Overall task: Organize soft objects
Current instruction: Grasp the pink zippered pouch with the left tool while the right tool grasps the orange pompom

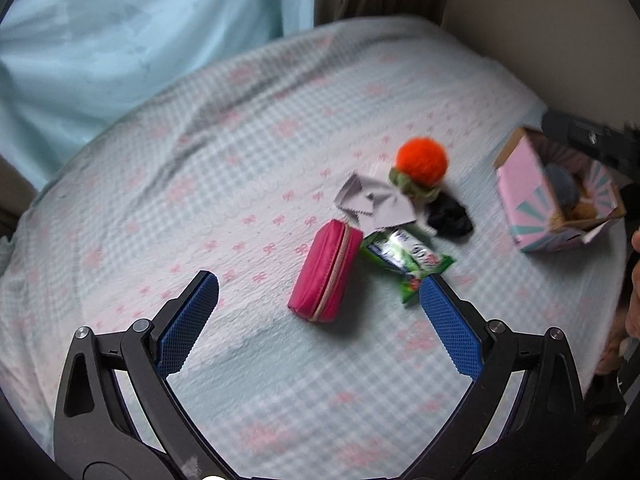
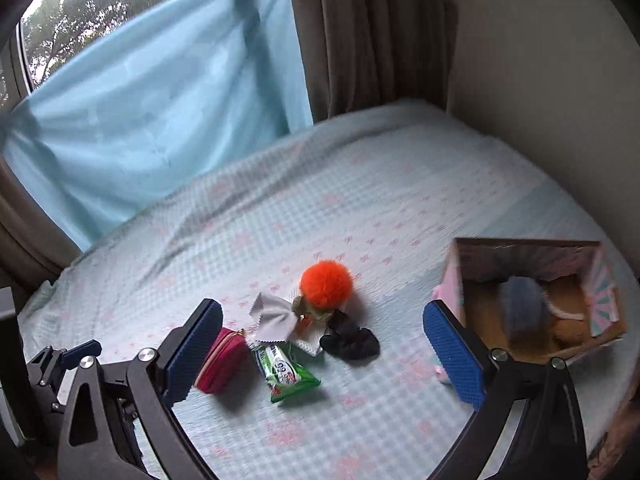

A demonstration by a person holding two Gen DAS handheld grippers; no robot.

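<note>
A pile of soft things lies mid-bed: an orange pompom (image 1: 421,159) (image 2: 326,283), a grey cloth (image 1: 376,203) (image 2: 274,318), a black scrunchie (image 1: 449,215) (image 2: 351,340), a pink zip pouch (image 1: 326,276) (image 2: 222,360) and a green wipes pack (image 1: 404,258) (image 2: 286,372). A pink cardboard box (image 1: 524,196) (image 2: 452,284) at the right holds a grey-blue fluffy thing (image 2: 522,312). My left gripper (image 1: 318,294) is open and empty, above the pouch. My right gripper (image 2: 322,334) is open and empty, above the pile, left of the box.
The bed (image 1: 200,200) (image 2: 400,184) has a light blue checked cover with pink bows. A blue curtain (image 2: 160,100) and brown drapes (image 2: 368,32) hang behind it, a beige wall (image 2: 540,80) at the right. The left gripper's body (image 2: 60,364) shows at the right view's lower left.
</note>
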